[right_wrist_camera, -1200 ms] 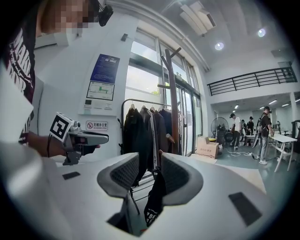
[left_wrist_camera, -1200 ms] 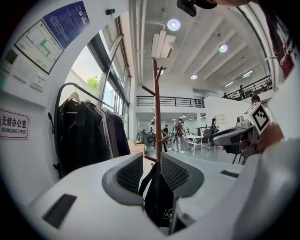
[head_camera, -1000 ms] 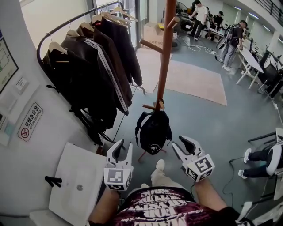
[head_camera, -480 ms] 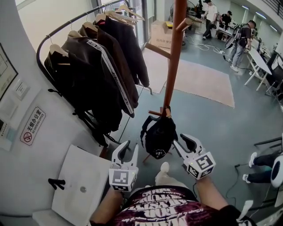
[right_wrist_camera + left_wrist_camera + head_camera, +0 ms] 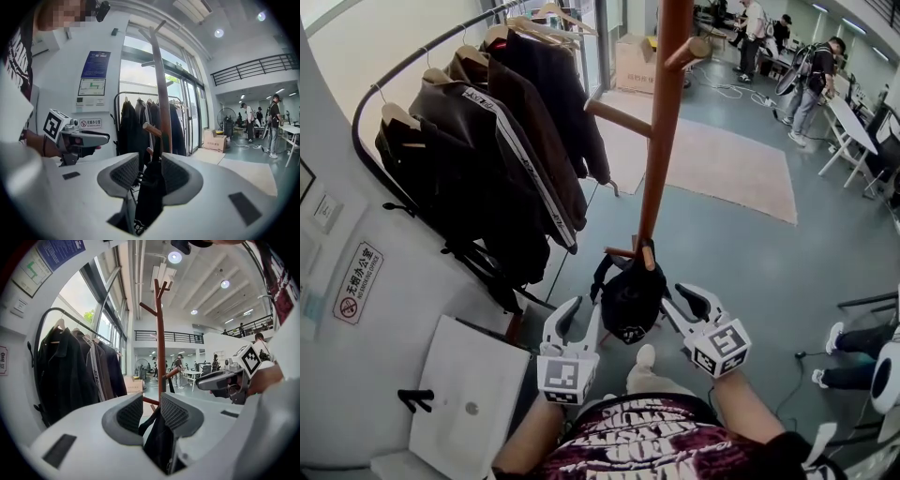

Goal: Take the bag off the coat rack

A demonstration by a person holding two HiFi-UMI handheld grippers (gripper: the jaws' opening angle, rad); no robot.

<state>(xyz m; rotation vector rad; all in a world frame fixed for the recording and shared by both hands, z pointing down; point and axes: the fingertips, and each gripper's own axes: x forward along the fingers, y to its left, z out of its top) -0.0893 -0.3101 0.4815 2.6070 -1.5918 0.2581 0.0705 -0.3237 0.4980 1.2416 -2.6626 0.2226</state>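
Observation:
A black bag [image 5: 630,295] hangs by its strap from a low peg [image 5: 645,253] of the brown wooden coat rack [image 5: 661,122]. My left gripper [image 5: 584,314] is open just to the left of the bag and below it. On the bag's right side my right gripper [image 5: 680,302] is open too. Neither holds anything. In the left gripper view the bag [image 5: 157,441] shows beyond the open left gripper [image 5: 152,411]. In the right gripper view the bag [image 5: 150,192] shows beyond the open right gripper [image 5: 150,171].
A curved clothes rail with several dark jackets [image 5: 487,141] stands close on the left. A white cabinet top [image 5: 469,394] lies at the lower left. A pink rug [image 5: 731,169] and a cardboard box [image 5: 633,61] are behind the rack. People [image 5: 811,75] stand far back.
Both grippers have closed in on the bag from either side. The view has moved nearer the rack. Both stay open.

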